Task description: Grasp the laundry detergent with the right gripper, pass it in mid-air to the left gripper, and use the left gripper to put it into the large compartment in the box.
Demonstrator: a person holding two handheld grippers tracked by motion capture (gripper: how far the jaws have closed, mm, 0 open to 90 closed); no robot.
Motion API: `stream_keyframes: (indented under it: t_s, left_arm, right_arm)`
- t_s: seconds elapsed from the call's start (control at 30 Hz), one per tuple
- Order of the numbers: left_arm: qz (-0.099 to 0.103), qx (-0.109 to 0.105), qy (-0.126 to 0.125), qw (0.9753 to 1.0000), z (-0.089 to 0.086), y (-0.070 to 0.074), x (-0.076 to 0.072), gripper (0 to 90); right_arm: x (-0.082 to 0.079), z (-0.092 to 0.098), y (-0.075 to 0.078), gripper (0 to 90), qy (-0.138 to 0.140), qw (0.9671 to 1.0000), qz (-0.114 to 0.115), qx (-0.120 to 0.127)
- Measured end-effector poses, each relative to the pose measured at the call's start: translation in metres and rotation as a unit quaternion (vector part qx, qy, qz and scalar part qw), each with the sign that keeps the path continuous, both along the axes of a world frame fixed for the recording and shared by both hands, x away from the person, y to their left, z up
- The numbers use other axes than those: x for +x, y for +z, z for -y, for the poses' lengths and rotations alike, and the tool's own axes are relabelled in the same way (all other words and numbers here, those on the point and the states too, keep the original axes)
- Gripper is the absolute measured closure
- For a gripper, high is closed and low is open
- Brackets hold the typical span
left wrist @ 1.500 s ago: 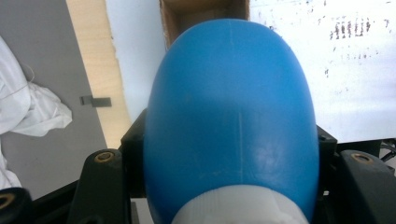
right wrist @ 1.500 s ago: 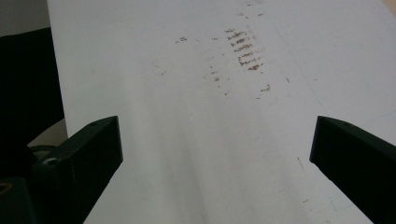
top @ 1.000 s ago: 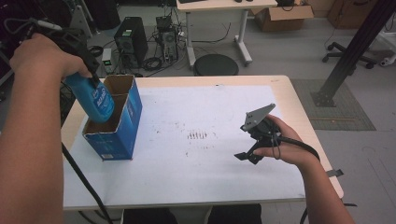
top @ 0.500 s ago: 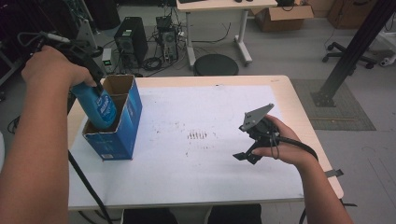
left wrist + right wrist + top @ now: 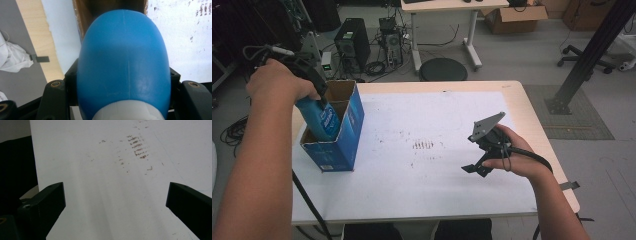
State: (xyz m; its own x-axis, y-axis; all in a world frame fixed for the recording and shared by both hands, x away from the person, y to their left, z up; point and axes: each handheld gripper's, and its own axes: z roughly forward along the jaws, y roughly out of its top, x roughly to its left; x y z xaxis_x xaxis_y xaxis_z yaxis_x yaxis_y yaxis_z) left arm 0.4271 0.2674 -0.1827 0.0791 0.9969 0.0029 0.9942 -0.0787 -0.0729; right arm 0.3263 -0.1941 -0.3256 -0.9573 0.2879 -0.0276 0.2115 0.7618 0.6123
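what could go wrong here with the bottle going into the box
1. The blue bottle sits tilted in the blue box, so its lower end could catch on an inner wall and jam.
2. The box stands near the table's left edge with nothing bracing it; a push from the left gripper could tip or slide it.
3. The right gripper hovers open far across the table, too distant to steady the box.

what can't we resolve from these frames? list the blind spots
- Blue bottle: lower part hidden inside the blue box in the high view; label print too small to read.
- Box interior: blocked by the bottle in the left gripper view.
- Left gripper: mostly covered by the hand in the high view.
- Table marks: too blurred to identify.
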Motion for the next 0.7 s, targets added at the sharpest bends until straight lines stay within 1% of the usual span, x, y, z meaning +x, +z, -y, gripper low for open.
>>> stream_keyframes:
  t_s: [0.17,0.5,0.57,0.6,0.7]
  left_arm:
    - [-0.005,-0.001,-0.001,1.0000,0.002,-0.012,0.001,39.1]
    - [-0.014,-0.003,-0.001,0.9999,0.003,-0.036,0.006,39.0]
    - [-0.016,-0.002,0.000,0.9999,0.003,-0.039,0.007,39.0]
    - [-0.013,-0.002,0.002,0.9999,0.003,-0.041,0.007,39.0]
    - [-0.016,0.003,0.001,0.9999,0.002,-0.047,0.008,39.0]
  right_arm:
    - [-0.001,-0.001,0.000,2.6,0.002,1.0000,0.002,0.002]
    - [-0.002,-0.001,-0.001,2.6,0.002,1.0000,-0.001,0.004]
    - [-0.002,0.000,-0.002,2.6,0.003,1.0000,-0.001,0.003]
    - [-0.002,0.000,-0.002,2.6,0.004,1.0000,-0.001,0.003]
    - [-0.001,0.000,-0.003,2.6,0.003,1.0000,-0.002,0.003]
